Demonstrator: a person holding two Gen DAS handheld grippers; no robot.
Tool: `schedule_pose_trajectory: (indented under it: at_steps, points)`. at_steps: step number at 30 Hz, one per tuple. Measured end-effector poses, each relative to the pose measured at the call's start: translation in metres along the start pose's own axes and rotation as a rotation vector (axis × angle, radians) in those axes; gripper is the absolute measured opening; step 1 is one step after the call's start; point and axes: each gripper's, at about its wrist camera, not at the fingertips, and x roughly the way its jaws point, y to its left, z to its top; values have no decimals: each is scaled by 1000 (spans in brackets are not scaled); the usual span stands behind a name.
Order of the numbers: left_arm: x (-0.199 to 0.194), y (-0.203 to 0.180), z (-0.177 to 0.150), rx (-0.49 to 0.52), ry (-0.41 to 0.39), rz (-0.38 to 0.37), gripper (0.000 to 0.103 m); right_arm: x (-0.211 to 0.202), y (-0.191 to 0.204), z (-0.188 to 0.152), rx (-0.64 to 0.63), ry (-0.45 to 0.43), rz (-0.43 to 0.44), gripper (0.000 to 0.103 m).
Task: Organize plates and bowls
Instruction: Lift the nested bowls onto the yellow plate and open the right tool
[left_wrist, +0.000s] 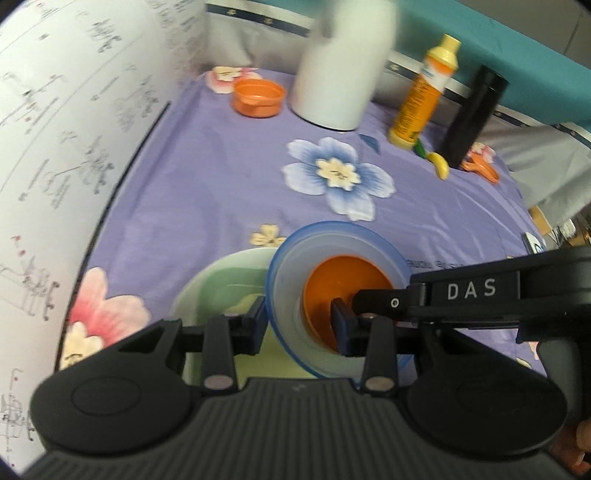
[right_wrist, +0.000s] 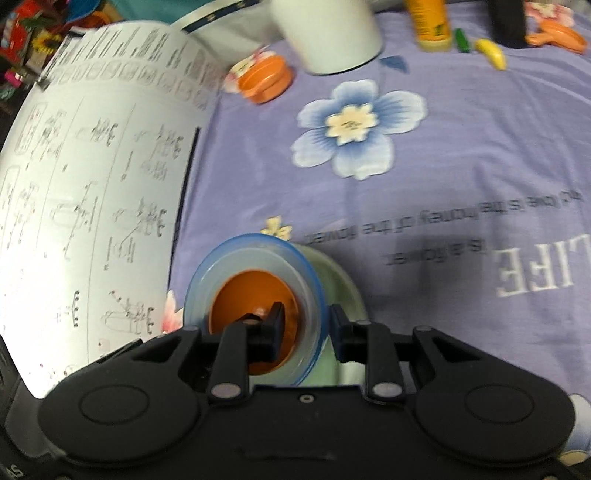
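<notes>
Left gripper (left_wrist: 298, 325) pitched steeply down, jaws nearly closed, clamping the rim of the blue bowl (left_wrist: 291, 258) between its pads. Right gripper (right_wrist: 306, 332) same steep pitch, jaws narrower, pinching the opposite rim of that bowl. In the left wrist view its finger reaches in from the right. Fingertip of the person (left_wrist: 585, 434) visible at that view's lower right edge

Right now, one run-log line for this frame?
left gripper: shut on blue bowl rim | right gripper: shut on same rim | nested: orange bowl | below: green bowl
</notes>
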Motion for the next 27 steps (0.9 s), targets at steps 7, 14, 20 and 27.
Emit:
schedule_pose_trajectory:
  at_steps: [7, 14, 20, 27]
  points:
    - [2, 25, -8, -24, 23, 23, 36, 20, 21, -3, -32, 51, -3, 26]
    - [11, 32, -16, -37, 54, 17, 36, 33, 23, -12, -27, 92, -20, 26]
    - [18, 35, -18, -48, 70, 16, 36, 39, 21, -13, -24, 107, -30, 28]
    - [17, 38, -18, -55, 44, 37, 59, 41, 30, -12, -113, 61, -62, 30]
